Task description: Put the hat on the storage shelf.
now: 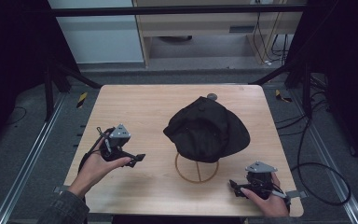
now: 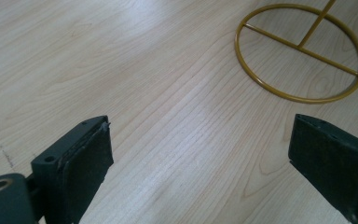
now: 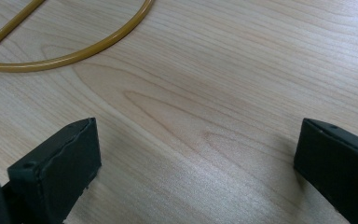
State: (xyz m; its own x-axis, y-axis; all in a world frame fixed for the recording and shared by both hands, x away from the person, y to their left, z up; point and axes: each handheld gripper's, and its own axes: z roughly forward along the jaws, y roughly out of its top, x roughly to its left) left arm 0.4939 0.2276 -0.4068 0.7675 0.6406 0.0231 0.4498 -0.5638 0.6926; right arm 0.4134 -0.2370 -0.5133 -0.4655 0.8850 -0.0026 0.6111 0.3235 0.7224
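Note:
A black cap point(image 1: 207, 129) sits on top of a yellow wire stand whose round base point(image 1: 196, 169) rests on the wooden table point(image 1: 144, 107). To the left of the stand, a hand holds my left gripper point(image 1: 137, 158) open, jaws pointing toward the base. In the left gripper view the two black jaws stand wide apart over bare wood, with the yellow ring base point(image 2: 301, 52) ahead at upper right. My right gripper point(image 1: 233, 185) is held near the table's front right, open. In the right gripper view an arc of the yellow ring point(image 3: 70, 44) crosses the upper left.
A small grey round object point(image 1: 212, 96) lies at the table's far edge behind the cap. Black frame bars and cables surround the table on the floor. Bare wood lies at the table's left and far left.

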